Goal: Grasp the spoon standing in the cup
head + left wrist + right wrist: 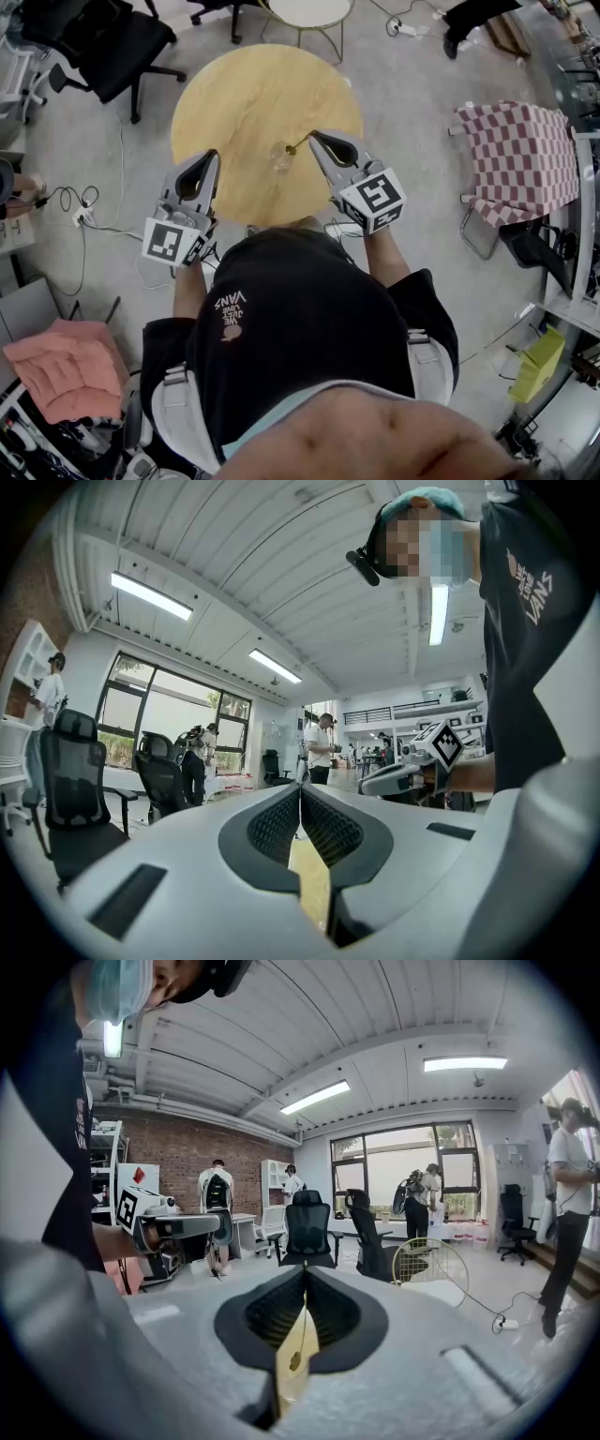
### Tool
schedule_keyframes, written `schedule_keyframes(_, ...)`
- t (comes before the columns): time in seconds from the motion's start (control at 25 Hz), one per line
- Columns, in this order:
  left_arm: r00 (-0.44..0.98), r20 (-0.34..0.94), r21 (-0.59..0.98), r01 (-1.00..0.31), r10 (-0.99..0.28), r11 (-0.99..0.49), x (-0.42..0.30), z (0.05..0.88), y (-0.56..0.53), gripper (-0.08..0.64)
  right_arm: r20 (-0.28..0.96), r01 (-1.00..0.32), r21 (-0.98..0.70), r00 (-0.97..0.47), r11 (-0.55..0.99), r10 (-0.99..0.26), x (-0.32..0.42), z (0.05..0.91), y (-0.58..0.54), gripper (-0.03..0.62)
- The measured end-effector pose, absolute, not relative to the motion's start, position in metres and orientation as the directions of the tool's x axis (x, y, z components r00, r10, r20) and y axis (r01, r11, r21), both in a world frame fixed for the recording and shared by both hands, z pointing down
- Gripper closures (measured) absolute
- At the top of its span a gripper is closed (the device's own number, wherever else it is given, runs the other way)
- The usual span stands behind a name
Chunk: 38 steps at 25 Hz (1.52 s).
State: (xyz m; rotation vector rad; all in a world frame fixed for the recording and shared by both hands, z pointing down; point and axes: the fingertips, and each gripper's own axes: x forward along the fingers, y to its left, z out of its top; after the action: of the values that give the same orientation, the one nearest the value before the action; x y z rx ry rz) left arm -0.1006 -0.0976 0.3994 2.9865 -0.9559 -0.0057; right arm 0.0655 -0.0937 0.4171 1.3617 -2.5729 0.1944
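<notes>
Wooden and round, the desk (pixel 244 94) holds 1 clear glass cup (pixel 279 157) near its front edge. A gold spoon (pixel 296 146) leans in the cup. The right tool (pixel 315 138) is pinched tight on the spoon's thin handle. The left tool (pixel 212 156) is closed with nothing in it, over the desk's front left edge.

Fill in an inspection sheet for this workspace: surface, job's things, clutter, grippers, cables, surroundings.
Surface: round wooden table.
Job's things: clear cup near the table's near edge; spoon leaning out of it.
Clutter: nothing seen on the table.
Grippers: left gripper jaws together, empty; right gripper jaws closed on the spoon's handle.
Cables: floor cable and power strip, left.
Surroundings: black office chair, checked chair, pink cushion.
</notes>
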Motion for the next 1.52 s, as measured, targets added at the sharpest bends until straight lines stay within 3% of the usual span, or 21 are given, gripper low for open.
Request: schedule_keyframes(1.52, 0.884, -0.003, 0.042, -0.467, -0.468, -0.883, -0.086, 0.404, -0.098, 0.560, 0.278, -0.937, -0.030, -0.342, 0.347, -0.898, 0.107, 0.421, -0.061, 0.591)
